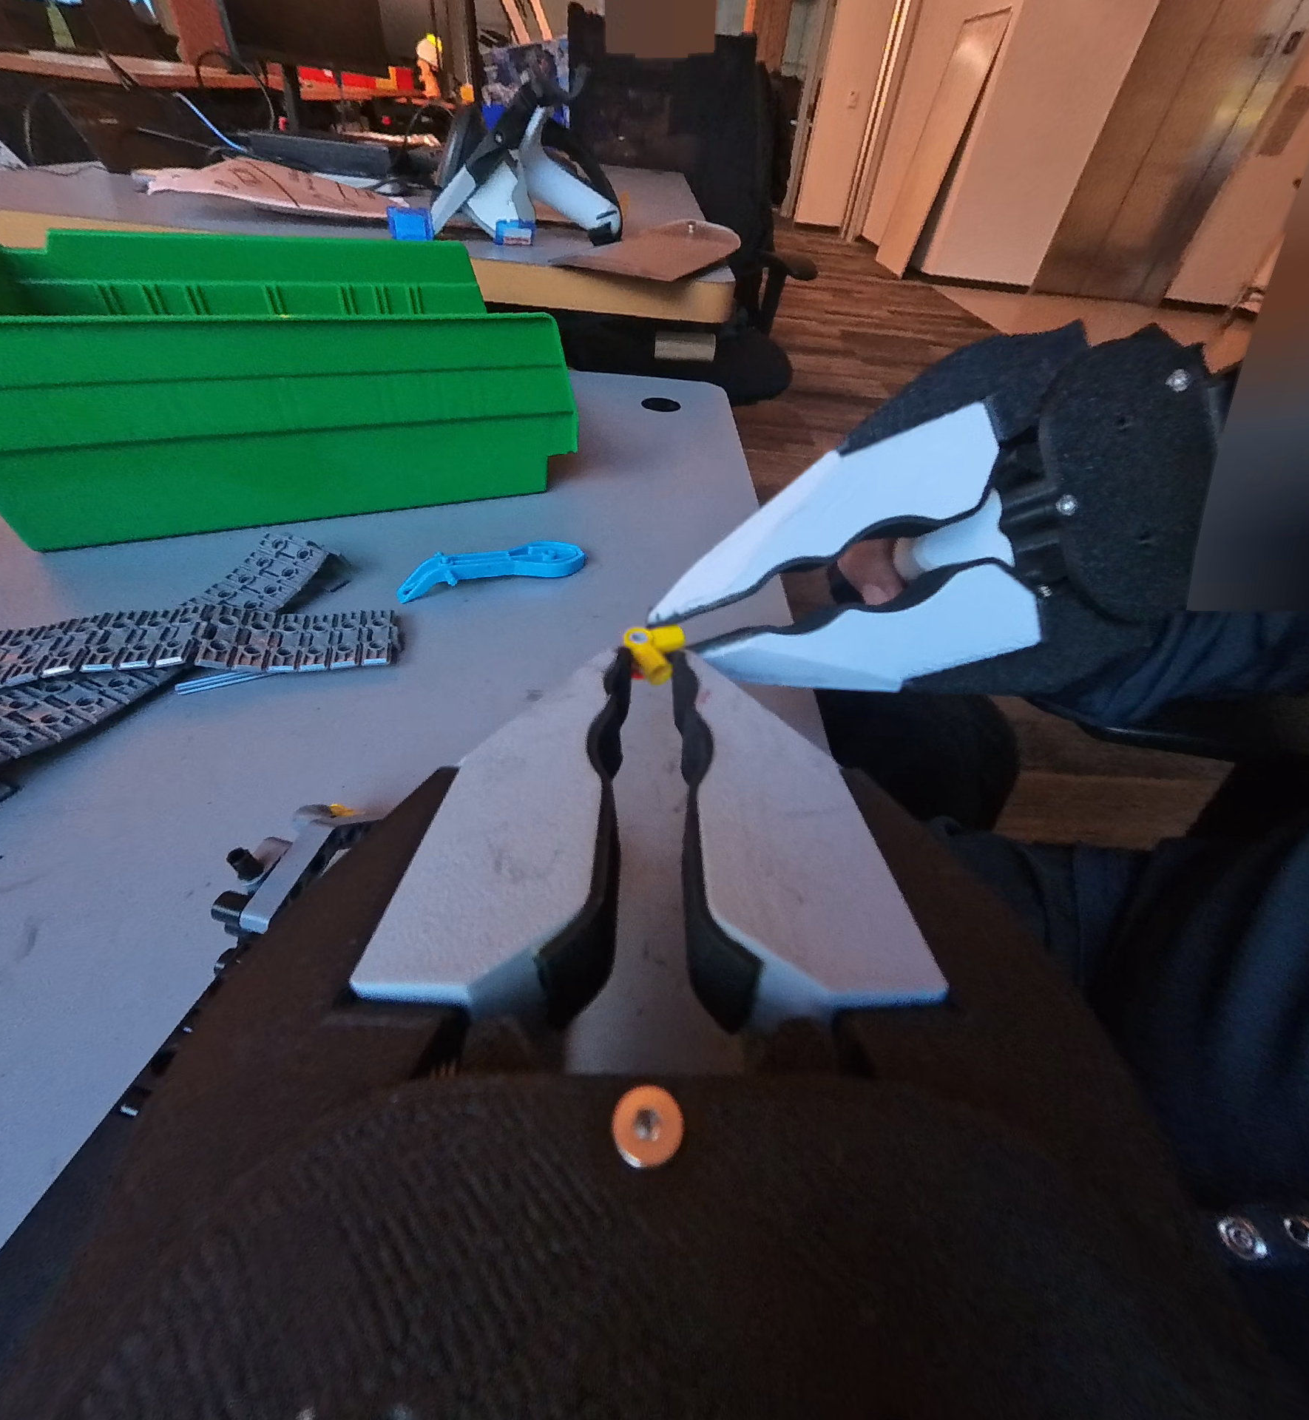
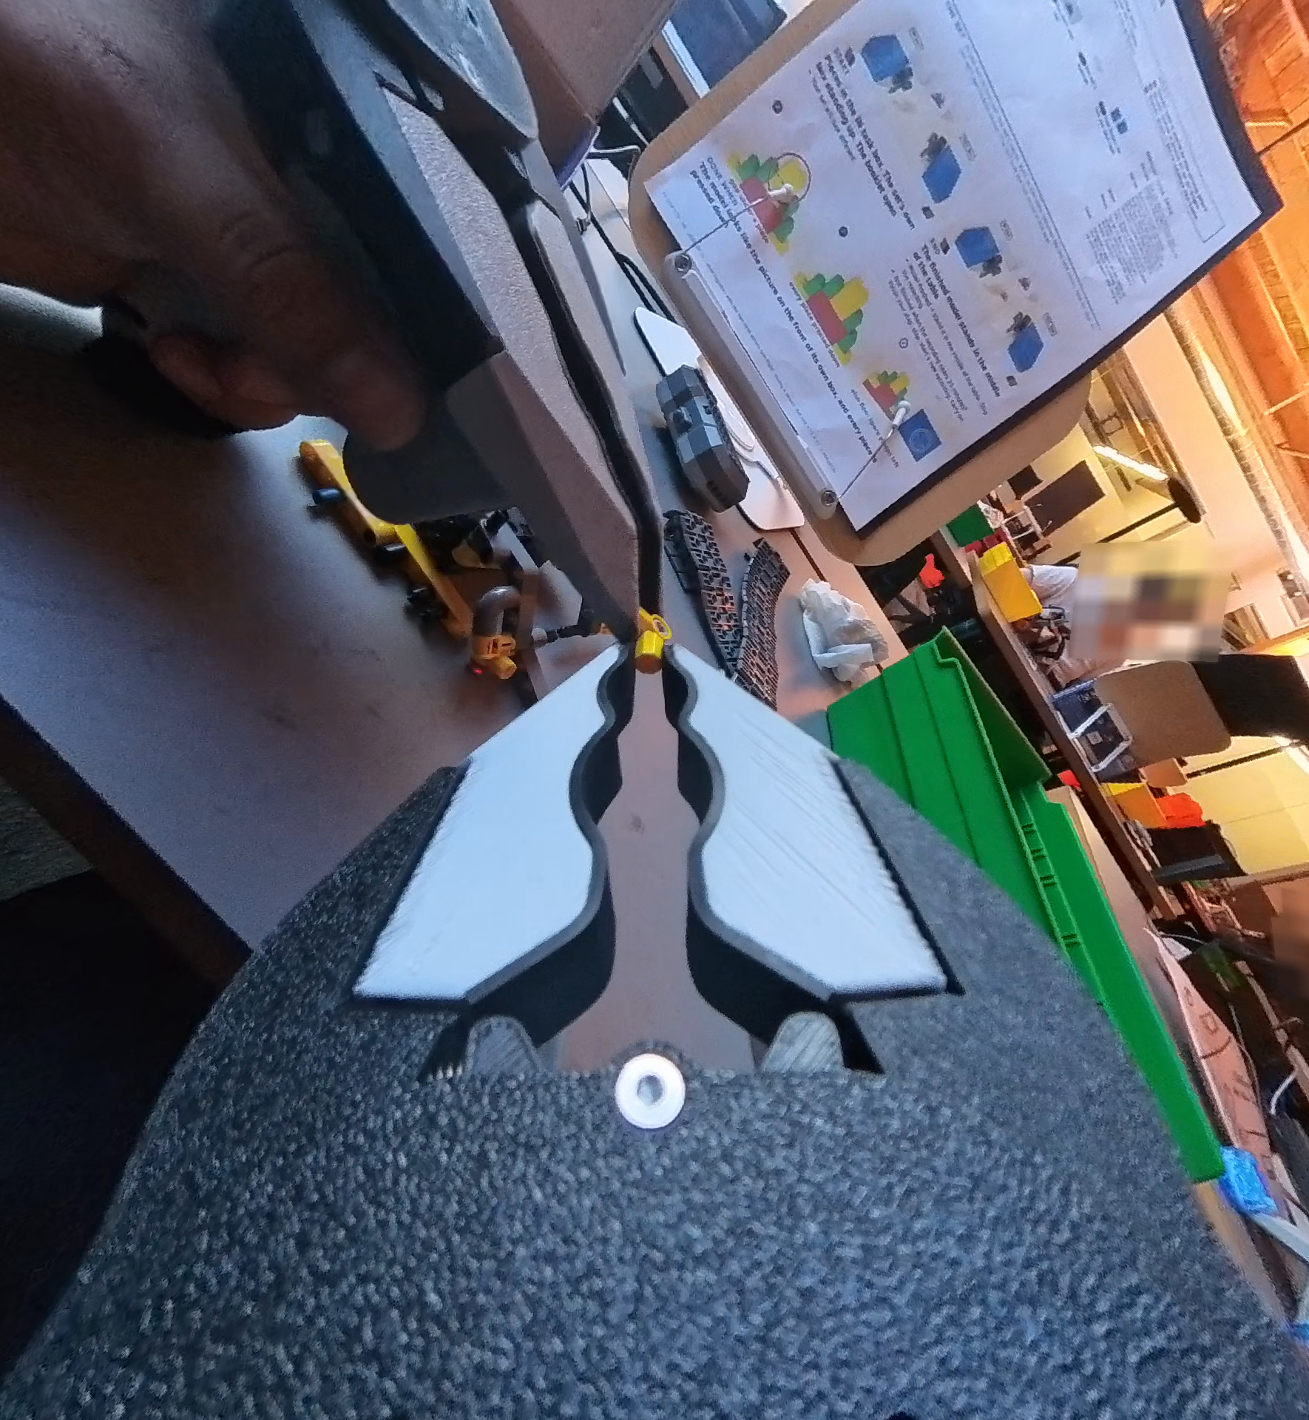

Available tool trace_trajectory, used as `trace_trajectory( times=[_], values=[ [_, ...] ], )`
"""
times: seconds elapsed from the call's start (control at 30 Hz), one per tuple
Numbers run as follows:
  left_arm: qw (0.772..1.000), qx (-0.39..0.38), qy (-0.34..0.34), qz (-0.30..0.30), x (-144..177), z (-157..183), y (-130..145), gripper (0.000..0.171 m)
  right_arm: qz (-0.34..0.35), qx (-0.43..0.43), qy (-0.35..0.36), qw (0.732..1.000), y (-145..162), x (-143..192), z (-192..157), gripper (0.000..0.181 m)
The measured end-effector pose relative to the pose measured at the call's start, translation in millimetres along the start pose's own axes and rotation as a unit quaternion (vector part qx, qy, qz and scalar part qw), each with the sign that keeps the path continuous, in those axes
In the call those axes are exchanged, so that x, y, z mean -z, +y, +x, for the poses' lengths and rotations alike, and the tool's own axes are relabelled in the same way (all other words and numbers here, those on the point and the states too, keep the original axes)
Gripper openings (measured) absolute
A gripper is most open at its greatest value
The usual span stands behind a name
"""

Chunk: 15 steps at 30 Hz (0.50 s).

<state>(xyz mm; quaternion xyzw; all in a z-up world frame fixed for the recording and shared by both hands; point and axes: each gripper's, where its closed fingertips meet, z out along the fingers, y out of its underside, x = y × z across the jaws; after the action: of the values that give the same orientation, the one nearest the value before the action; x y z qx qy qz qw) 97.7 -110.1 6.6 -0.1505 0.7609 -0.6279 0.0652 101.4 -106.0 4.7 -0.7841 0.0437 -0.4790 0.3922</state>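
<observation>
Your left hand-held gripper (image 1: 650,659) pinches a small yellow plastic connector piece with a round hole (image 1: 653,650) between its black-edged fingertips, holding it in the air above the right edge of the grey surface (image 1: 175,807). Your right hand-held gripper (image 1: 671,632) comes in from the right with its white fingers nearly together, their tips at the same yellow piece; in the right wrist view the connector (image 2: 650,639) sits just at the tips of your right hand-held gripper (image 2: 645,662), touching them, though whether they truly clamp it cannot be told. On the surface to the left lie dark segmented track strips (image 1: 175,638), a light blue plastic lever-shaped tool (image 1: 494,565) just beyond them, and a long green plastic bin (image 1: 252,415) farther back. A grey and black beam assembly (image 1: 282,868) rests beside your left hand-held gripper. The right wrist view also shows a yellow and black brick-built assembly (image 2: 436,568) on the surface and a printed instruction sheet on a board (image 2: 943,230) above.
</observation>
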Motion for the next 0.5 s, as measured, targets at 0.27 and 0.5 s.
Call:
trace_trajectory(
  times=[0.27,0.5],
  values=[
    [0.999,0.012,0.027,-0.021,0,5,6,0.005,0.019,0.101,-0.057,0.993,5,7,-13,0.014],
    [0.995,0.0,0.067,-0.072,-7,18,20,0.004,0.02,0.25,-0.104,0.963,20,13,-16,0.014]
  ],
)
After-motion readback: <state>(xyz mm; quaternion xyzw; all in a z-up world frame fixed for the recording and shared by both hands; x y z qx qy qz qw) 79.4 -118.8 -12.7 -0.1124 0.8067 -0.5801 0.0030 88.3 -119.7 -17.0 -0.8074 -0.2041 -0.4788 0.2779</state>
